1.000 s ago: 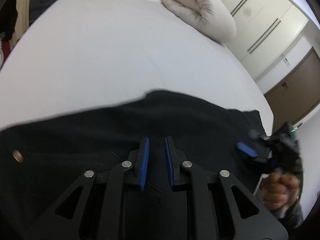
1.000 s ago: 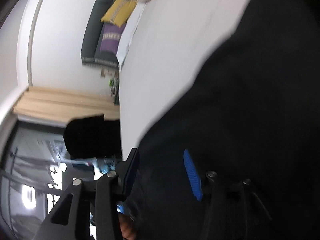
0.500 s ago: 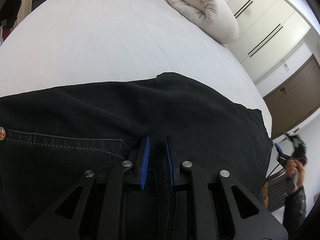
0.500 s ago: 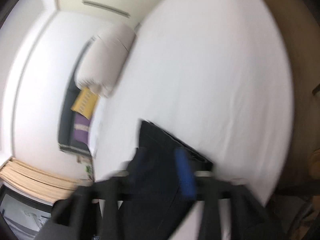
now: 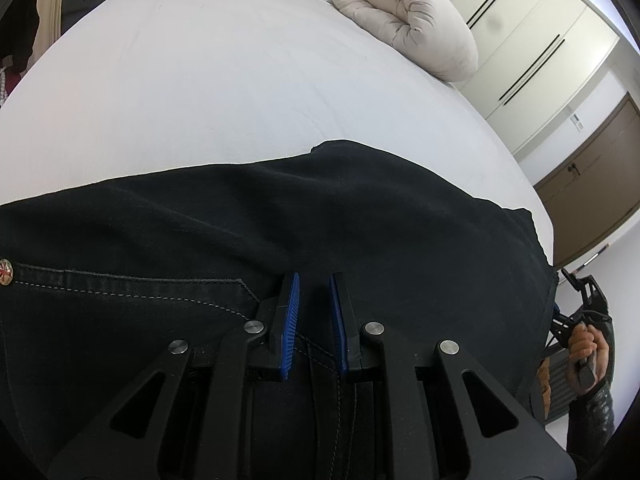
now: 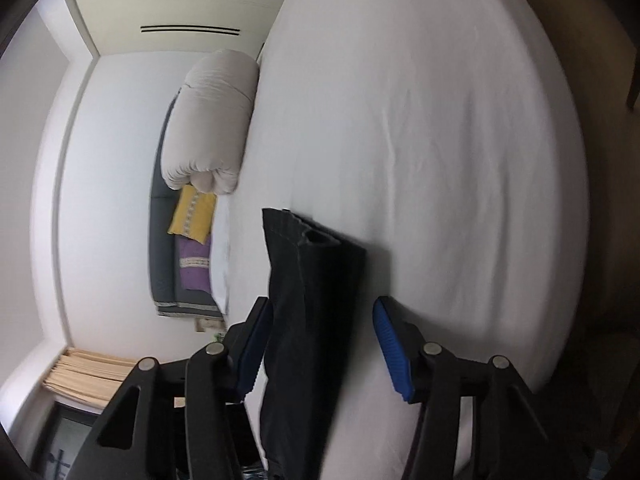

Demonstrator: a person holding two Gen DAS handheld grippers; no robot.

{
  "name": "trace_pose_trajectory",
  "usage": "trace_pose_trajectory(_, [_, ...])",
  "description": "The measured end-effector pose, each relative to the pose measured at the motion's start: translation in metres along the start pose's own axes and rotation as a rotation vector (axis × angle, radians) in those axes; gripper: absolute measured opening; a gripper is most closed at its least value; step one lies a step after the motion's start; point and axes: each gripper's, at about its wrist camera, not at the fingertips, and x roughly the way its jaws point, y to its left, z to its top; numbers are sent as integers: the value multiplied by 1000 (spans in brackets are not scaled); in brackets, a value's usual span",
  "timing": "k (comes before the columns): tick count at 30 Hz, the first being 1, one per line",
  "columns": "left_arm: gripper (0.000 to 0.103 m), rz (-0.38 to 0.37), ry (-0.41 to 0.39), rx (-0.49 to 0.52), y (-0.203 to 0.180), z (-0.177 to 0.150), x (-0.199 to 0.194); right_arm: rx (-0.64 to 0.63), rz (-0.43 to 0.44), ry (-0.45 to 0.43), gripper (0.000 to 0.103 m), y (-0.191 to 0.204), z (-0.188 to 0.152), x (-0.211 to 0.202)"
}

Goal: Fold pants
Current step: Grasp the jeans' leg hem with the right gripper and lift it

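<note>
Black jeans [image 5: 320, 232] lie spread across the white bed [image 5: 224, 80], with a metal button [image 5: 5, 272] at the left edge. My left gripper [image 5: 314, 320] sits low over the waist and is shut on the dark cloth by the fly seam. In the right wrist view the leg end of the jeans [image 6: 308, 280] runs between the fingers of my right gripper [image 6: 320, 340], whose jaws are closing. The left pad [image 6: 252, 348] is at the cloth and the right pad [image 6: 390, 348] stands clear of it. A hand [image 5: 586, 344] holds that gripper off the bed's right side.
A rolled beige duvet [image 5: 404, 20] lies at the head of the bed, with yellow and purple cushions [image 6: 192, 216] beside it. White wardrobes [image 5: 532, 32] and a brown door [image 5: 592, 184] stand beyond the bed's far right edge.
My right gripper swung from over the middle of the jeans out to the leg end and rolled. The jeans now lie flatter and sharper in the left view. The left gripper stayed put.
</note>
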Motion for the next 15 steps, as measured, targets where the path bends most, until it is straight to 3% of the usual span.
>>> trace_pose_trajectory(6, [15,-8,-1,-7,-2,-1,4,69,132,37,45,-20,6,19])
trace_pose_trajectory(7, [15,-10,-2,-8,-2,-1,4,75,140,41,39,-24,7,21])
trace_pose_trajectory(9, [15,-13,-1,-10,-3,-1,6,71,132,46,24,-25,10,17])
trace_pose_trajectory(15, [15,-8,0,-7,-6,-1,12,60,123,56,10,-21,14,24])
